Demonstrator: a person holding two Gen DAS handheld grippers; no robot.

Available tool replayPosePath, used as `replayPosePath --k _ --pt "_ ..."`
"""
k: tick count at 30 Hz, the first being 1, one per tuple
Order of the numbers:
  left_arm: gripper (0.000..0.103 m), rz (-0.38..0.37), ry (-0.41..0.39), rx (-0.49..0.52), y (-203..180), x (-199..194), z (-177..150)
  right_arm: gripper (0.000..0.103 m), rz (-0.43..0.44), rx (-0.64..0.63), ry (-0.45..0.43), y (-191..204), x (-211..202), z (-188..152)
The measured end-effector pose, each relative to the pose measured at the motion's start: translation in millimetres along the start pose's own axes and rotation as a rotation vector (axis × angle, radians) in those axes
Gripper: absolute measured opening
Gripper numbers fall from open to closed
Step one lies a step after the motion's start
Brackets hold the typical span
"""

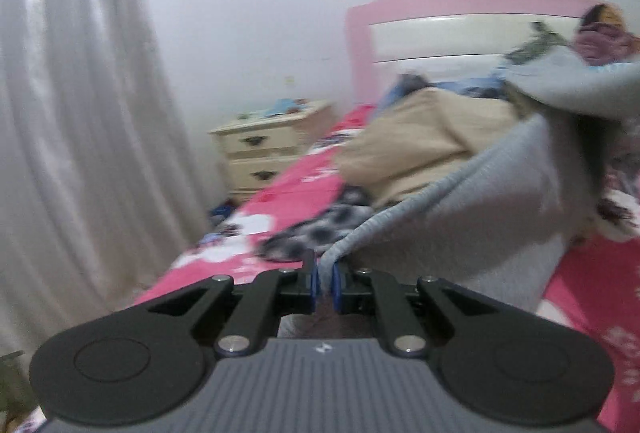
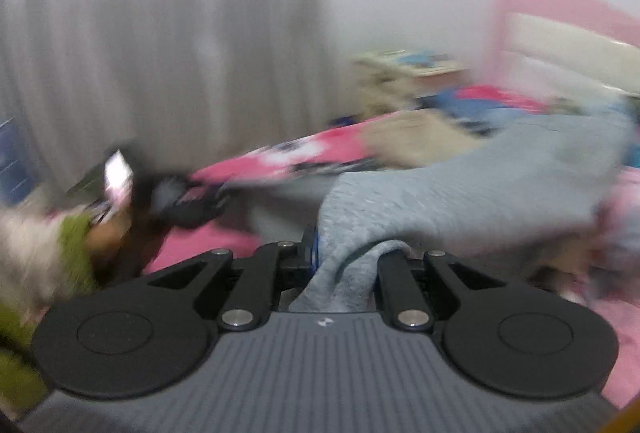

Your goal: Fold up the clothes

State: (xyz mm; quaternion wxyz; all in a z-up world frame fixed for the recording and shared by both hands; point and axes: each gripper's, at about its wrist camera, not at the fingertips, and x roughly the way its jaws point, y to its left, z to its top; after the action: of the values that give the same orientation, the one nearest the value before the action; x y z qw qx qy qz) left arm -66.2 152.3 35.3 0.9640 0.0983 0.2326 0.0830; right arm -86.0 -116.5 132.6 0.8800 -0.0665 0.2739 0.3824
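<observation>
- The grey sweater (image 1: 500,185) hangs in the air above the bed (image 1: 288,189), stretched between the two grippers; its lower part sags toward the pink cover.
- The left gripper (image 1: 325,275) has its fingers clenched on a ribbed edge of the sweater, most likely the hem or a cuff. Only a thin fold sits between the blue pads (image 1: 314,279).
- The right gripper (image 2: 344,253) is also clamped shut on the sweater (image 2: 460,185). Here a thicker bunch of cloth spills back over the fingers, so the hold looks deeper but less tidy.
- The cloth looks soft, light and limp. I judge it has no stiffness of its own: it drapes and swings wherever it is unsupported, and it takes the shape of whatever lies under it.
- The knit looks slightly fuzzy, so it should not slip easily from the pads, but a thin pinch on the ribbed edge could pull free under a sharp tug.
- Best places to hold, in my view, are the corners of the hem or the shoulders, where seams give the fingers something firmer.
- Other clothes lie on the bed: a beige garment (image 1: 420,141) and a spotted dark-and-white piece (image 1: 320,233). The sweater could snag or land on them when laid down.
- Both views are blurred, so fine details of the grip stay uncertain.
</observation>
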Motion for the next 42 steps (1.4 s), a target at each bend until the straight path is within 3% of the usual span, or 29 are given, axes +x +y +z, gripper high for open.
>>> replayPosePath --k 3,4,7,10,12,14,16,19,22,24,27,32,35,38,40,42 --pt "0.010 0.036 0.059 -0.004 18 2 3 0.008 0.152 -0.064 0.060 14 23 -4" --pt "0.016 0.041 0.081 -0.003 23 4 4 0.009 0.191 -0.068 0.091 16 31 -6" --pt "0.028 0.020 0.108 0.025 26 6 6 0.021 0.248 -0.064 0.286 17 68 -18" --pt "0.046 0.029 0.050 0.044 20 2 10 0.030 0.152 -0.133 0.556 18 100 -38" --pt "0.054 0.002 0.025 0.046 11 8 14 0.033 0.076 -0.154 0.629 13 102 -42" --pt "0.056 -0.054 0.029 0.063 -4 19 22 0.037 0.022 -0.133 0.613 -1 91 -31" --pt "0.058 -0.131 0.044 0.096 -28 35 30 0.058 -0.031 -0.062 0.542 -17 74 -9" --pt "0.060 -0.235 0.049 0.119 -67 62 40 0.077 -0.128 0.076 0.425 -47 61 34" --pt "0.062 -0.314 0.040 0.123 -104 94 37 0.081 -0.232 0.198 0.367 -84 79 70" --pt "0.062 -0.305 0.050 0.138 -122 115 24 0.081 -0.302 0.258 0.361 -111 109 88" --pt "0.062 -0.286 0.116 0.121 -129 144 -4 0.081 -0.431 0.250 0.380 -141 169 99" --pt "0.062 -0.293 0.186 0.094 -110 180 -40 0.081 -0.568 0.247 0.287 -198 253 101" --pt "0.062 -0.319 0.201 0.067 -101 197 -43 0.078 -0.639 0.302 0.298 -232 292 101" --pt "0.062 -0.365 0.215 0.042 -99 210 -46 0.062 -0.656 0.345 0.317 -248 300 88" --pt "0.062 -0.389 0.212 0.042 -99 214 -48 0.034 -0.625 0.368 0.301 -253 288 82" --pt "0.062 -0.410 0.216 0.030 -98 219 -51 0.017 -0.569 0.413 0.293 -259 271 78"
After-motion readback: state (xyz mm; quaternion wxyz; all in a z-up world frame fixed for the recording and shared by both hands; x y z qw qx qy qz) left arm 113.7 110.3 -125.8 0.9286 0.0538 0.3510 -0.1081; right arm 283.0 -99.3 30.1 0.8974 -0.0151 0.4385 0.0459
